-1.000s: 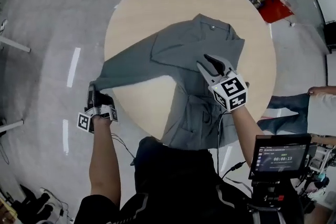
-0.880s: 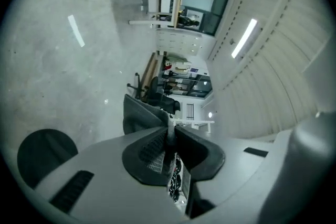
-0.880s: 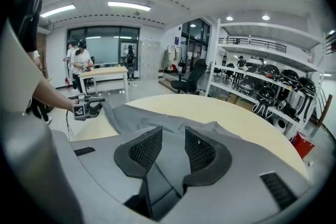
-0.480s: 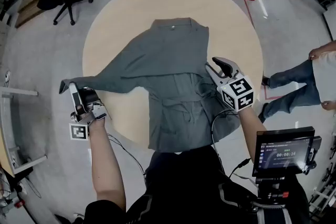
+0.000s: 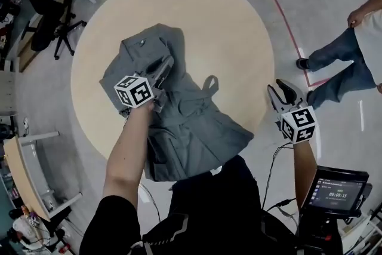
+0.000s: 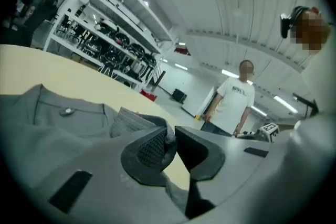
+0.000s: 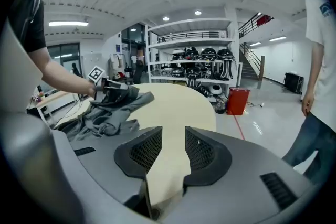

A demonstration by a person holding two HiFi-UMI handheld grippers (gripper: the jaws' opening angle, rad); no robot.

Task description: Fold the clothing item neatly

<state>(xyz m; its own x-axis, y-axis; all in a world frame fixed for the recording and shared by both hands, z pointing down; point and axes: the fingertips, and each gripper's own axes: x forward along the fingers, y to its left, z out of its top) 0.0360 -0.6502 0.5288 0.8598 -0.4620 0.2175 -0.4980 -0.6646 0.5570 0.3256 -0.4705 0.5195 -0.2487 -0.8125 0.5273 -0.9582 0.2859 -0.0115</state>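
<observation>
Crumpled grey button-up garment (image 5: 197,128) lies on the round beige tabletop (image 5: 239,33), left of centre in the head view, its lower part reaching the near edge. The left gripper (image 5: 163,67) sits over the garment's upper portion near the collar. Its fingers (image 6: 149,150) are closed tight on a fold of the grey cloth. The right gripper (image 5: 280,94) is at the frame's right, just off the tabletop's edge, well apart from the garment. Its fingers (image 7: 144,150) stand partly apart with nothing between them.
</observation>
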